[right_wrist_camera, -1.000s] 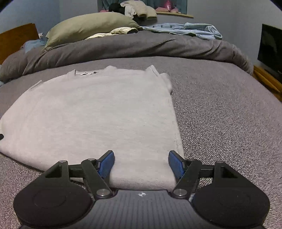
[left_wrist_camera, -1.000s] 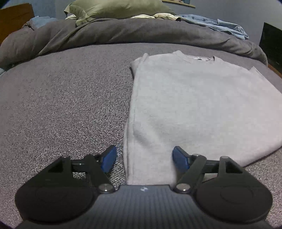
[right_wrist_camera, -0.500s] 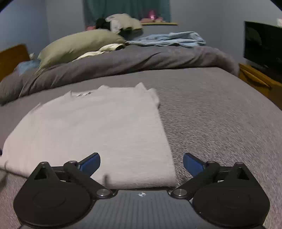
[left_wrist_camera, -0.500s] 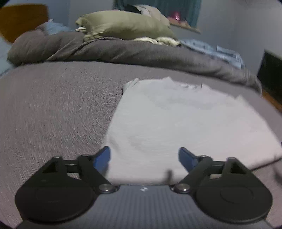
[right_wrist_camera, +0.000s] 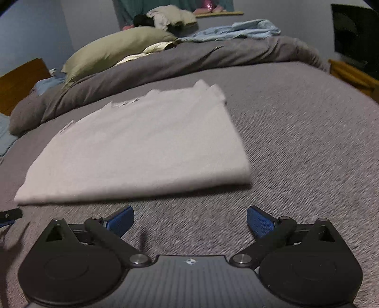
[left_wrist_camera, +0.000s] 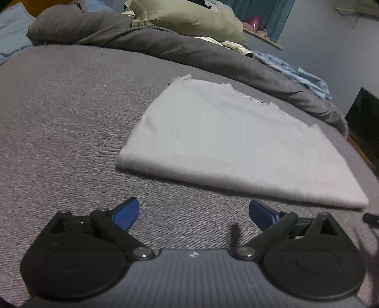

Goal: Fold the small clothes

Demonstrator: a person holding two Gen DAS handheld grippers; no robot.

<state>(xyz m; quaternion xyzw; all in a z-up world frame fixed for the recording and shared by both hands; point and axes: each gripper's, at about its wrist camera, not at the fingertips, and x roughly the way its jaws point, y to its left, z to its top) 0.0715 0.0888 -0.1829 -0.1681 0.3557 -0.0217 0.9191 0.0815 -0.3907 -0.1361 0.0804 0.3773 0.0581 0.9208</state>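
A pale grey folded shirt (left_wrist_camera: 225,142) (right_wrist_camera: 142,147) lies flat on the grey bed cover (left_wrist_camera: 59,106) (right_wrist_camera: 308,142), collar towards the pillows. My left gripper (left_wrist_camera: 193,206) hovers just short of the shirt's near edge, towards its left corner; its jaws are opening and only bed cover shows between the blue pads. My right gripper (right_wrist_camera: 189,210) stands open just short of the same edge, near the right corner, also with nothing between its pads. Neither gripper touches the shirt.
A rumpled dark grey duvet (left_wrist_camera: 165,47) (right_wrist_camera: 189,61) runs across the far side, with an olive pillow (left_wrist_camera: 184,21) (right_wrist_camera: 113,47) and light blue clothes (left_wrist_camera: 291,71) (right_wrist_camera: 236,30) on it. A black screen (right_wrist_camera: 355,35) on wooden furniture stands at the right.
Both grippers let go of the shirt's near edge, opened wide and drew back; the shirt now lies clear in front of them. Both views have tilted.
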